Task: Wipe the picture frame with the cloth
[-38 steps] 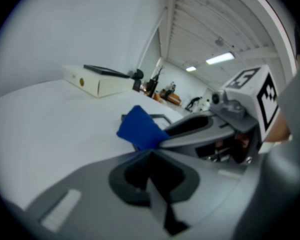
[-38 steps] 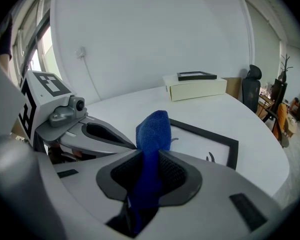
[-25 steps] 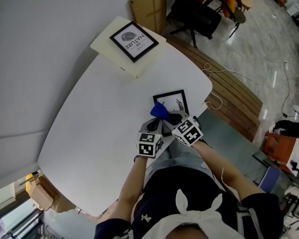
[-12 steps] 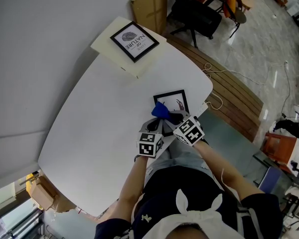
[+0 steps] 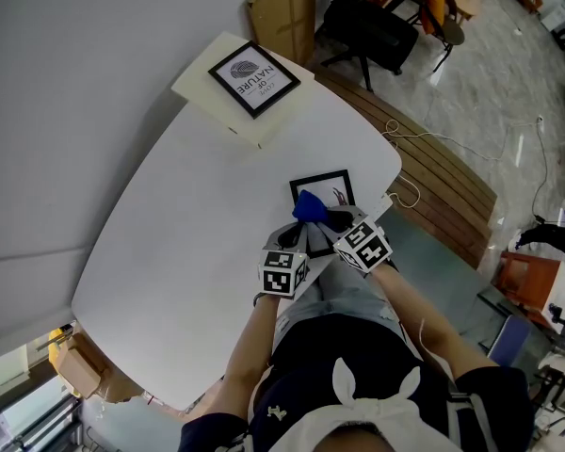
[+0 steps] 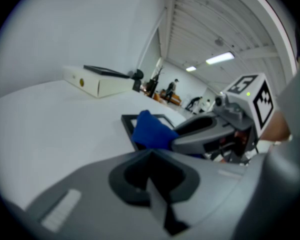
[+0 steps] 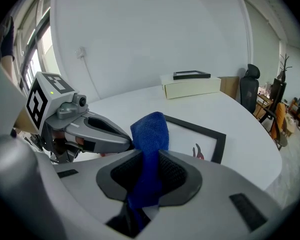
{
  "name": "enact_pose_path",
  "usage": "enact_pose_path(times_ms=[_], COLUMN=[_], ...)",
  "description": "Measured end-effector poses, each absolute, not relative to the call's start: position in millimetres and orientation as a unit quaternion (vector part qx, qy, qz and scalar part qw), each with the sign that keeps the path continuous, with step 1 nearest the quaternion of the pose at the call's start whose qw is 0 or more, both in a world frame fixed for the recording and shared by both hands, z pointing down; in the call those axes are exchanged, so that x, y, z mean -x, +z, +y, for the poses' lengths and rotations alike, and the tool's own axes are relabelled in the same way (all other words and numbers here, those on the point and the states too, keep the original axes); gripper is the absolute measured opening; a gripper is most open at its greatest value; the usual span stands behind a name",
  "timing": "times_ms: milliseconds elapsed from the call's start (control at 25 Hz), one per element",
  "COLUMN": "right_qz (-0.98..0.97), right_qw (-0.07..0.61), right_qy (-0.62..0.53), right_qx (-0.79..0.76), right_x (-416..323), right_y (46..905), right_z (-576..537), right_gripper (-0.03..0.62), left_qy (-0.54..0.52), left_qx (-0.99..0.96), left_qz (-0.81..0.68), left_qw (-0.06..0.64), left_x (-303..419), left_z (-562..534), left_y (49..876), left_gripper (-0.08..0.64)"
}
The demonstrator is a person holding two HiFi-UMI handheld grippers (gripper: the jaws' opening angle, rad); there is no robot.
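Note:
A black picture frame (image 5: 337, 188) with a white print lies flat on the white table (image 5: 198, 215), near its front edge. My right gripper (image 5: 326, 220) is shut on a blue cloth (image 5: 308, 205), and the cloth rests on the frame's near left part. In the right gripper view the cloth (image 7: 150, 133) stands up from between the jaws, with the frame (image 7: 202, 136) just beyond. My left gripper (image 5: 299, 242) sits close beside it at the frame's near edge, jaws shut with nothing between them. Its fingers (image 7: 107, 138) point at the cloth.
A second black frame lies on a cream box (image 5: 250, 81) at the table's far end. A brown wooden bench (image 5: 443, 182) and an office chair (image 5: 367, 26) stand to the right of the table. A white cable (image 5: 405, 194) hangs by the table edge.
My right gripper has shifted slightly to the right with the cloth over the frame. The left gripper has stayed in place.

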State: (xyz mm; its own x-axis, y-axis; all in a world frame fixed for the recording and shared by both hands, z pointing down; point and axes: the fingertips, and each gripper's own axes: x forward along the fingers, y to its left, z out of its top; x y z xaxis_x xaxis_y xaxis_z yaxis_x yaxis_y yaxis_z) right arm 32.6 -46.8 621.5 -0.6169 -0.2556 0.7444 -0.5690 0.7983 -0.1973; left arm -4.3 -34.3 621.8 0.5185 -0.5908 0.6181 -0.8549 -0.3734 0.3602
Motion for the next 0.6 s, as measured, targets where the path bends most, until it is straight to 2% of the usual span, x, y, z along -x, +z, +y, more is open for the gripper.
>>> enact_pose_path(times_ms=[600], right_qz=[-0.862], right_qw=[0.365], right_qy=[0.221], right_qx=[-0.273], right_x=[-58], right_y=[620], right_z=[-59], right_gripper=[0.089], left_qy=[0.199], left_qx=[-0.805], left_qz=[-0.450], left_qw=[0.332], left_x=[6], left_z=[-34], left_y=[622], left_gripper=[0.003])
